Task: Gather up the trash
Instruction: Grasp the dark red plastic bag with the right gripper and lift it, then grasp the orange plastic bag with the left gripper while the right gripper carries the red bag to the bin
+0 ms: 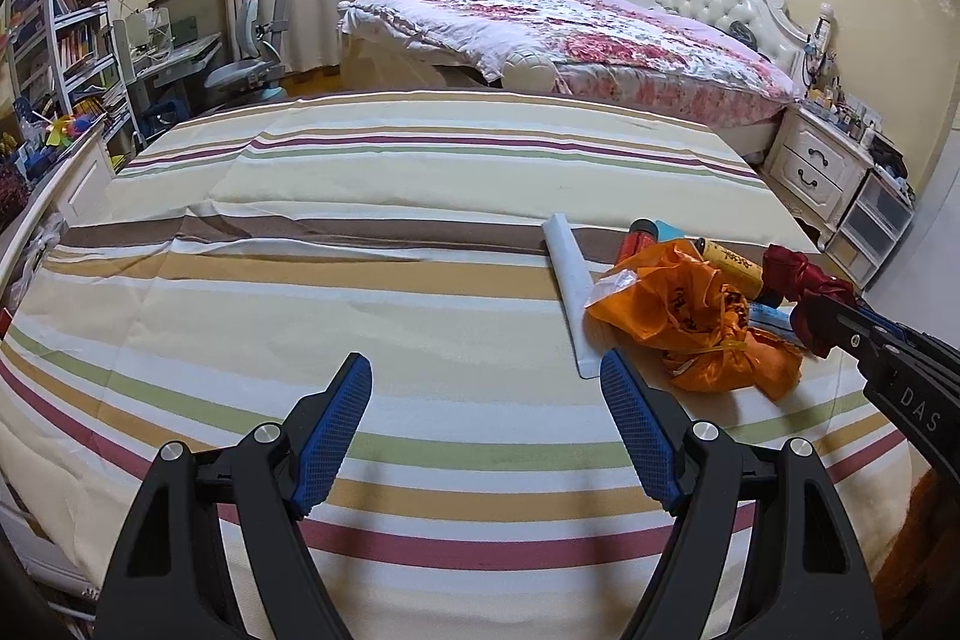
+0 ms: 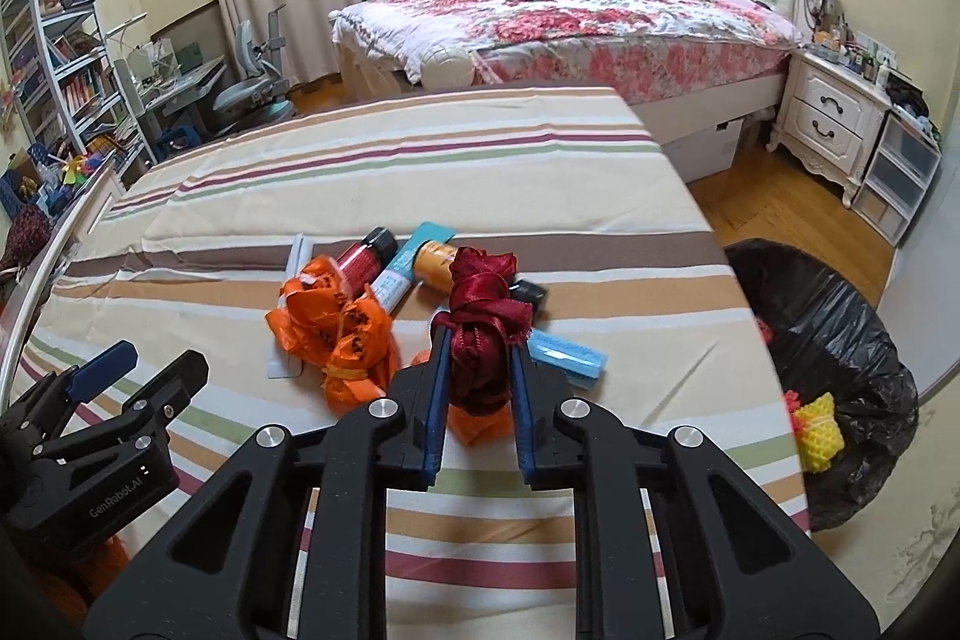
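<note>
My right gripper [image 2: 480, 346] is shut on a dark red ribbon bundle [image 2: 483, 316], held just above the striped table. In the left wrist view the ribbon [image 1: 804, 280] and right gripper [image 1: 840, 322] show at the far right. A crumpled orange plastic bag [image 2: 336, 334] [image 1: 696, 322], a red tube [image 2: 360, 259], a yellow bottle [image 2: 438, 259], a light blue tube [image 2: 570, 352] and a white paper strip [image 1: 570, 280] lie together on the cloth. My left gripper [image 1: 486, 388] is open and empty over the cloth, left of the pile.
A bin lined with a black bag [image 2: 840, 340] stands on the floor right of the table, holding a yellow foam net [image 2: 819, 430]. A floral bed [image 2: 570, 22], white nightstand [image 2: 834, 118], desk, chair and bookshelf [image 2: 54, 58] lie beyond.
</note>
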